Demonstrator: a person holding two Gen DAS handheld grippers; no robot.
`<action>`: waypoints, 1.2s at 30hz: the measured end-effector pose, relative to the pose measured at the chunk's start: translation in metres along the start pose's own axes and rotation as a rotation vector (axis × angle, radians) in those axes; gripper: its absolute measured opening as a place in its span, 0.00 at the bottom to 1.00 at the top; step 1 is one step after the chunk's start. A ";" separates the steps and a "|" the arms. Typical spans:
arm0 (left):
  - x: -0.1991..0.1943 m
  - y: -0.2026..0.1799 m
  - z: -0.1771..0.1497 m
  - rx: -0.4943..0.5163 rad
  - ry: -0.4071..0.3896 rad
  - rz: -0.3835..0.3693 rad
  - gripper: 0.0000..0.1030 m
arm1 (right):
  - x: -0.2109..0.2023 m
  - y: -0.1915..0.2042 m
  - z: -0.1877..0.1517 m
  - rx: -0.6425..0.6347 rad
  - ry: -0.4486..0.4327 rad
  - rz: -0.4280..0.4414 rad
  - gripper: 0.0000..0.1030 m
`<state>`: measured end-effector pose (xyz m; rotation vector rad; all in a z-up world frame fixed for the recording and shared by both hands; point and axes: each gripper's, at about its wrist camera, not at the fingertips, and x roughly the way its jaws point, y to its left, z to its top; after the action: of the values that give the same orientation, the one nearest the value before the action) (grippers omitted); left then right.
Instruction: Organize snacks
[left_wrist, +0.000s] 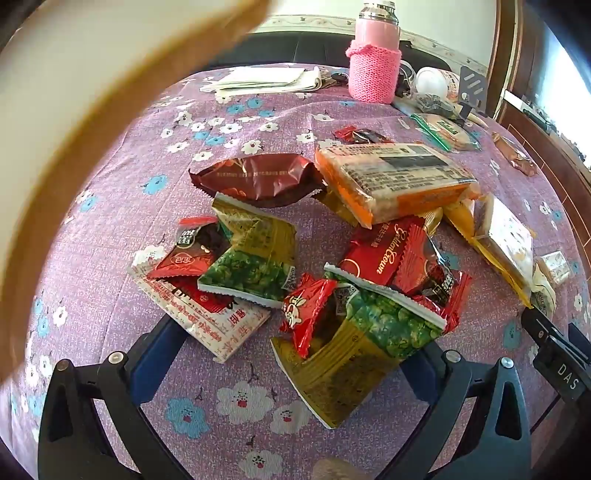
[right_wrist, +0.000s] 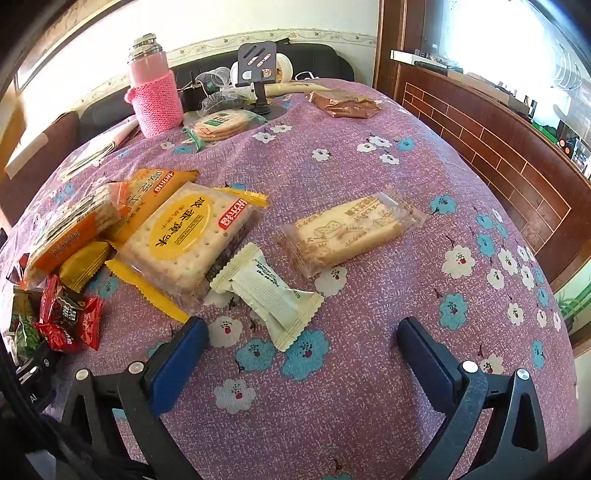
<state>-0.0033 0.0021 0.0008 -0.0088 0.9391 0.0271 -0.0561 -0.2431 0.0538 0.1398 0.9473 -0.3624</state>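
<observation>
A heap of snack packets lies on the purple flowered tablecloth (left_wrist: 110, 258). In the left wrist view my left gripper (left_wrist: 295, 354) is open, its fingers either side of a green-and-gold pea packet (left_wrist: 354, 339) and a small red packet (left_wrist: 306, 310). Beyond lie a second pea packet (left_wrist: 255, 258), a brown wrapper (left_wrist: 258, 179) and an orange cracker pack (left_wrist: 391, 177). In the right wrist view my right gripper (right_wrist: 299, 347) is open and empty, just short of a pale cream packet (right_wrist: 269, 291). A yellow cracker pack (right_wrist: 184, 236) and a clear biscuit pack (right_wrist: 351, 229) lie beyond.
A pink knit-sleeved flask (right_wrist: 155, 88), a round cracker pack (right_wrist: 221, 123), a black phone stand (right_wrist: 258, 70) and a brown packet (right_wrist: 343, 103) stand at the table's far side. A blurred pale rim (left_wrist: 74, 92) covers the upper left of the left view. A wood-panelled wall (right_wrist: 498, 147) runs along the right.
</observation>
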 end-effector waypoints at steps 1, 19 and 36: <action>0.000 0.000 0.000 0.000 0.000 0.000 1.00 | 0.000 0.000 0.000 0.000 0.000 0.000 1.00; 0.000 -0.003 -0.001 0.000 0.003 -0.001 1.00 | 0.000 0.000 0.000 0.000 0.000 0.000 1.00; 0.000 -0.003 -0.001 -0.001 0.003 -0.001 1.00 | 0.000 0.000 0.000 0.000 0.000 0.000 1.00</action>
<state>-0.0039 -0.0009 0.0002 -0.0107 0.9419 0.0268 -0.0562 -0.2430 0.0537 0.1397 0.9473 -0.3626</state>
